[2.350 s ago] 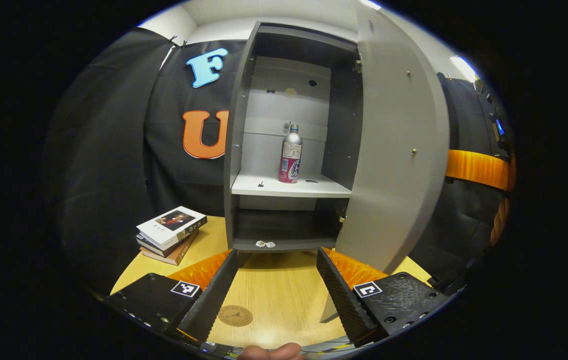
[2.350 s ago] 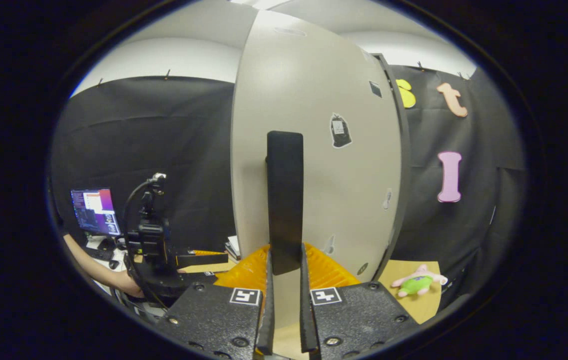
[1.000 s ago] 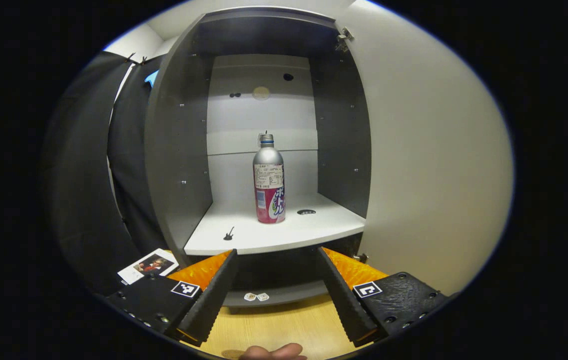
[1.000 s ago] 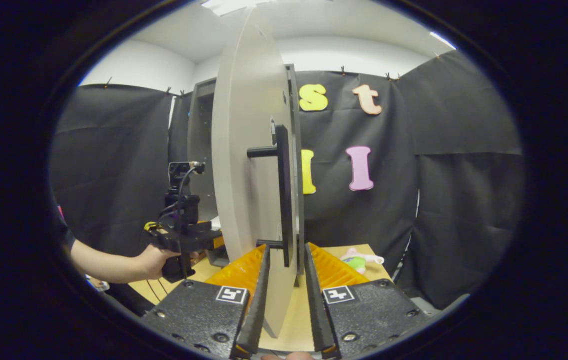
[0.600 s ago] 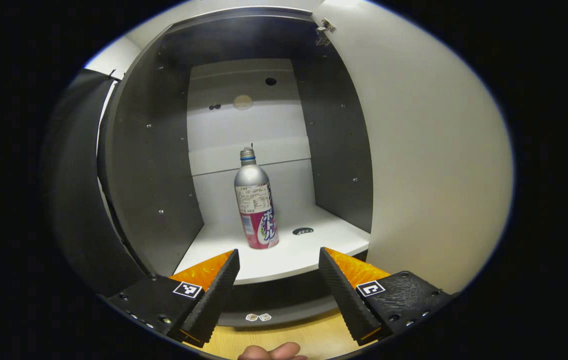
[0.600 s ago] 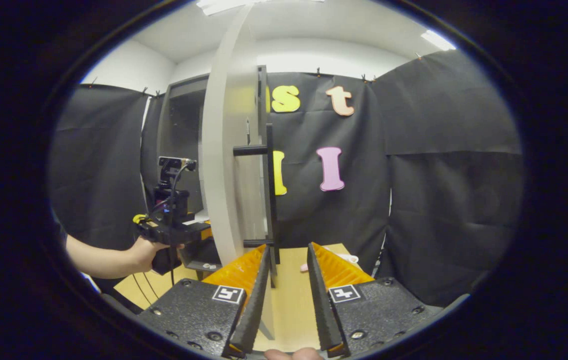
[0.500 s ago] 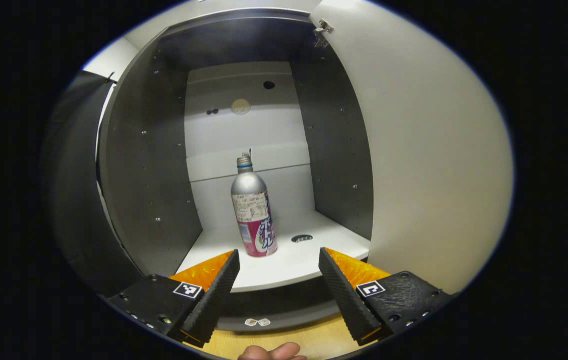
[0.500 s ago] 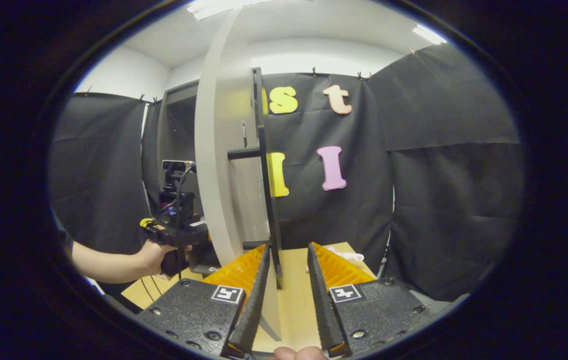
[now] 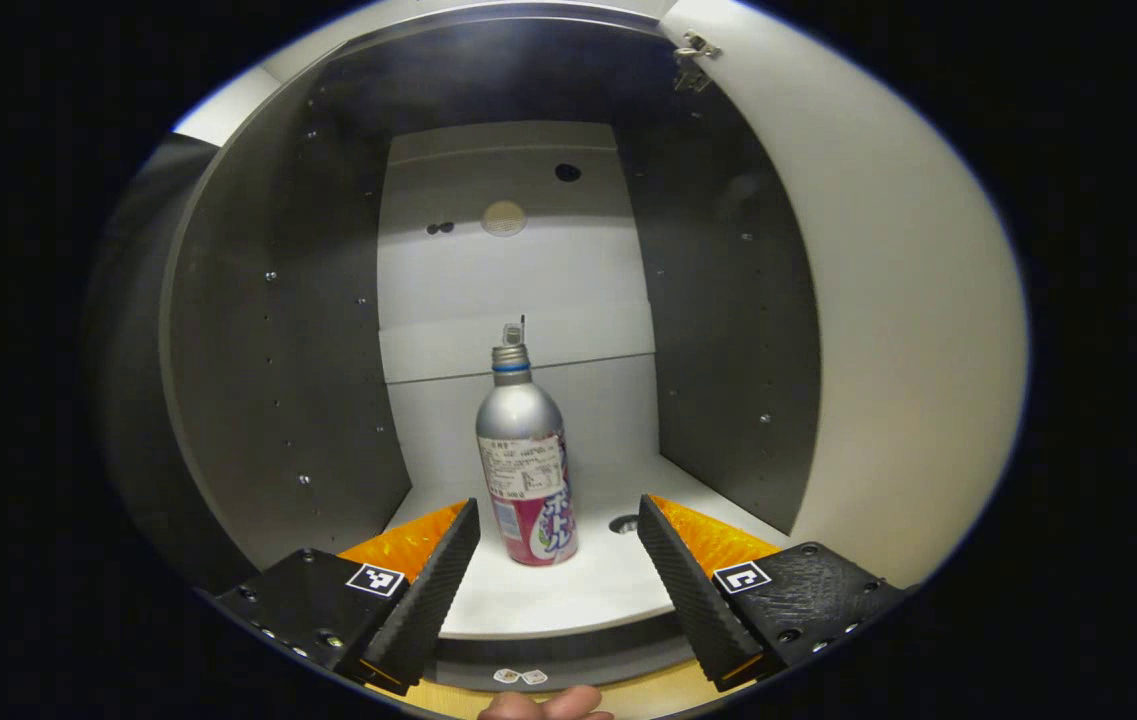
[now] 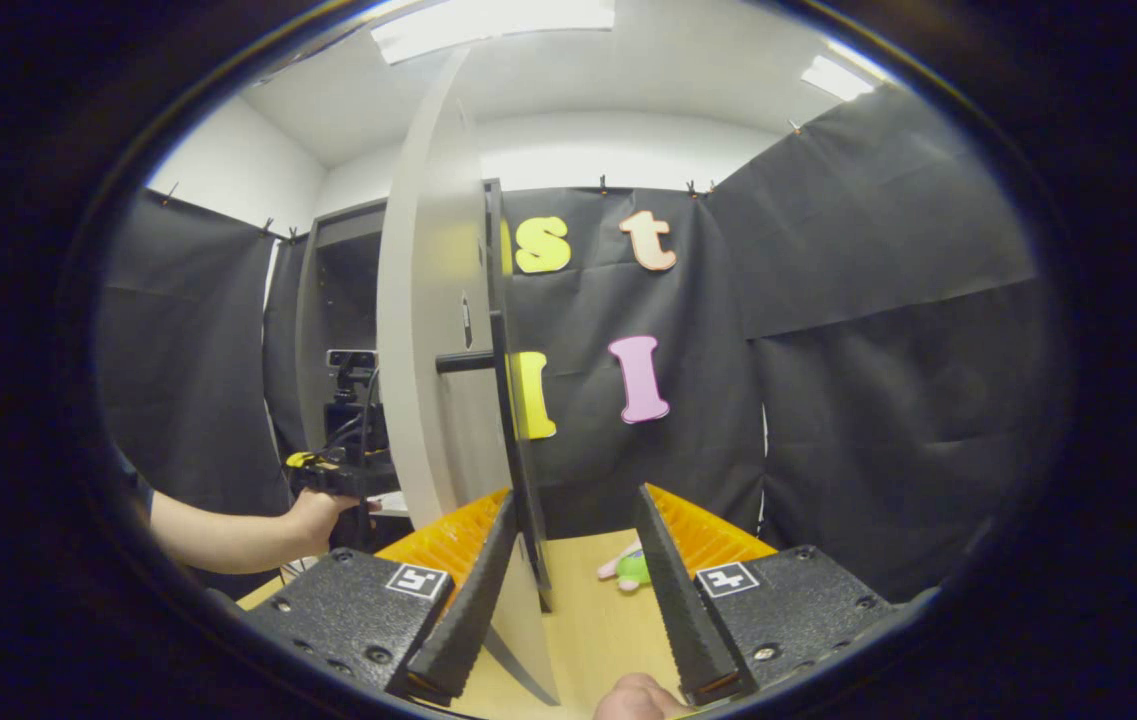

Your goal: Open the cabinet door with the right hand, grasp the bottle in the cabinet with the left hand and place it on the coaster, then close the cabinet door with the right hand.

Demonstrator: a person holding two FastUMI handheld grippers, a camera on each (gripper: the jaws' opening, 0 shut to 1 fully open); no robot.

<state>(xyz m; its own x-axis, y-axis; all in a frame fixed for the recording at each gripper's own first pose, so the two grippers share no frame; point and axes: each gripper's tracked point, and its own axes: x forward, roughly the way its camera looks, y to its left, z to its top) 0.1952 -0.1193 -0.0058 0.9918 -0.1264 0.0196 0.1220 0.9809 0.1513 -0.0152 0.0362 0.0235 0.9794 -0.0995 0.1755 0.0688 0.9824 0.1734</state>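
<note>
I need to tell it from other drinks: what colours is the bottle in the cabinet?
Silver top, pink-red lower label, blue neck ring on the bottle; left gripper view.

The left gripper (image 9: 558, 570) has closed in on the silver, pink-labelled metal bottle (image 9: 526, 470); the right gripper (image 10: 573, 585) has widened, releasing the black bar handle (image 10: 508, 420).

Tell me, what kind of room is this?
Probably a recording booth, not a home: black cloth walls, one cabinet holding a lone bottle, and a hand-held gripper trailing cables.
</note>
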